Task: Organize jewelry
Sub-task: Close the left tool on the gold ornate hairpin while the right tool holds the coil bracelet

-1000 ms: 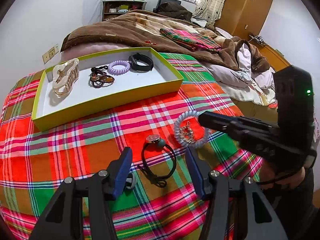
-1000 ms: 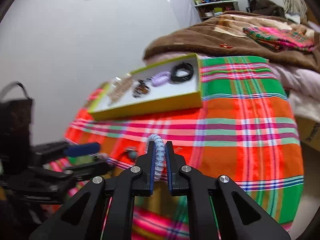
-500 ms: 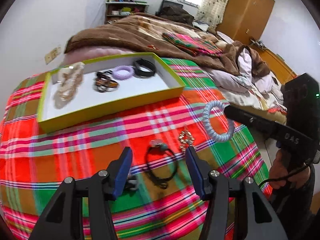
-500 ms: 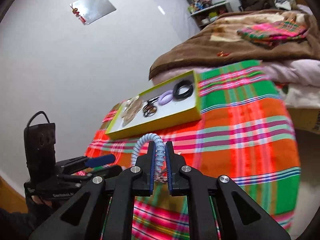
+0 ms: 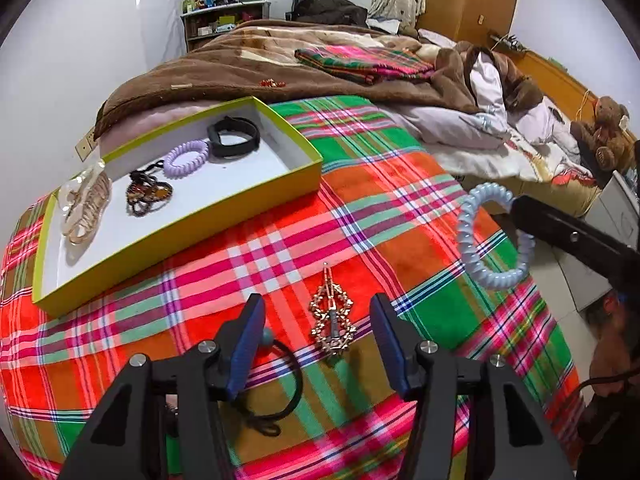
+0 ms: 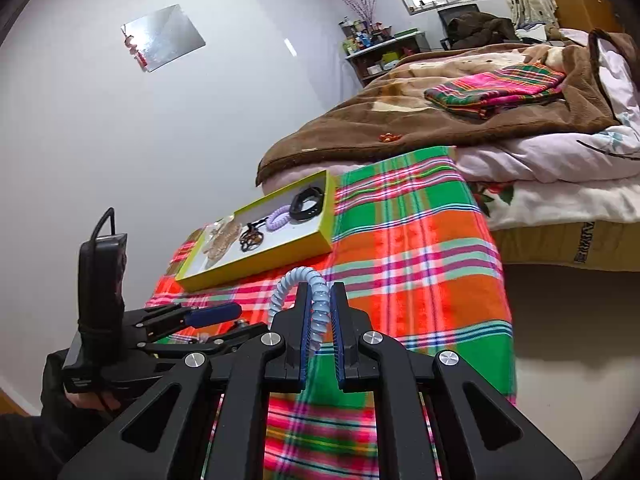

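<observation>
The right gripper [image 6: 320, 312] is clenched on a pale blue spiral coil hair tie [image 6: 316, 300], held in the air above the red, green and pink plaid blanket [image 5: 400, 216]; in the left wrist view the tie [image 5: 494, 236] hangs off to the right, clear of the cloth. The left gripper [image 5: 316, 340] stands released, its jaws having just narrowed slightly, with a gold chain hair clip [image 5: 331, 316] lying on the blanket between its 2 blue pads [image 5: 248, 344], untouched. A black elastic hair tie with a bead [image 5: 276, 384] lies just beside the left pad. The yellow-green shallow box [image 5: 180, 224] with white inside sits further back, well apart.
</observation>
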The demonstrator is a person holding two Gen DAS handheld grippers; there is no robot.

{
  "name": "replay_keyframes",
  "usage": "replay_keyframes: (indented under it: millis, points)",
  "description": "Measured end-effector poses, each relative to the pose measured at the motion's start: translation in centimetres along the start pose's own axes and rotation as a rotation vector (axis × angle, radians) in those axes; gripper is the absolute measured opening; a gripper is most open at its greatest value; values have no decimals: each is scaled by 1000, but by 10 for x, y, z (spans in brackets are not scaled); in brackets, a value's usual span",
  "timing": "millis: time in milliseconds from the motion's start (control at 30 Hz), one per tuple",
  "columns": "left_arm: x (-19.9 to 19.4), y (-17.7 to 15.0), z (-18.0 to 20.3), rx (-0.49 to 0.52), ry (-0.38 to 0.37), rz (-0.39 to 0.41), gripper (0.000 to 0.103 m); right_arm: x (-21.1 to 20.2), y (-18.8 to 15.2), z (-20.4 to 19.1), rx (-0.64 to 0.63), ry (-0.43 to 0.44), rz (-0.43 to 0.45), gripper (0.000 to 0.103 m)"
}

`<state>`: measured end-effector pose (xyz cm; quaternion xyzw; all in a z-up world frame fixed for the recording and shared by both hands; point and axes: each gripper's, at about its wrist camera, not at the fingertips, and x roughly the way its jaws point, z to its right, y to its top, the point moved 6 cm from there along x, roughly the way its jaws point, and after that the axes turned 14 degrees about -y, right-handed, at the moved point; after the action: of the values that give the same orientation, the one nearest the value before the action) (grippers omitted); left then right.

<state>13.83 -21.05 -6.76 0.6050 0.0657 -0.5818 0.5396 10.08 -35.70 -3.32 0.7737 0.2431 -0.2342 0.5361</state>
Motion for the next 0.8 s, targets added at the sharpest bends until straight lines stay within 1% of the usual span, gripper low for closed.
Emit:
replay_keyframes:
  millis: [100, 300, 533, 567, 600, 667, 800]
  points:
    - [9, -2, 4, 8, 2, -24, 46, 0, -3, 3, 5, 3, -4, 10]
    - [22, -7, 5, 12, 26, -63, 40, 2, -5, 6, 12, 11, -5, 10]
    - [23, -6, 7, 27, 36, -64, 39, 2, -5, 8, 16, 11, -6, 10]
    - [23, -6, 7, 28, 35, -63, 37, 2, -6, 8, 16, 11, -6, 10]
    - [23, -6, 8, 32, 34, -63, 32, 1, -6, 7, 16, 11, -5, 10]
    - [23, -6, 9, 37, 33, -61, 27, 1, -5, 7, 14, 8, -2, 10]
    - [23, -5, 9, 36, 31, -60, 26, 0, -5, 6, 11, 5, -1, 10]
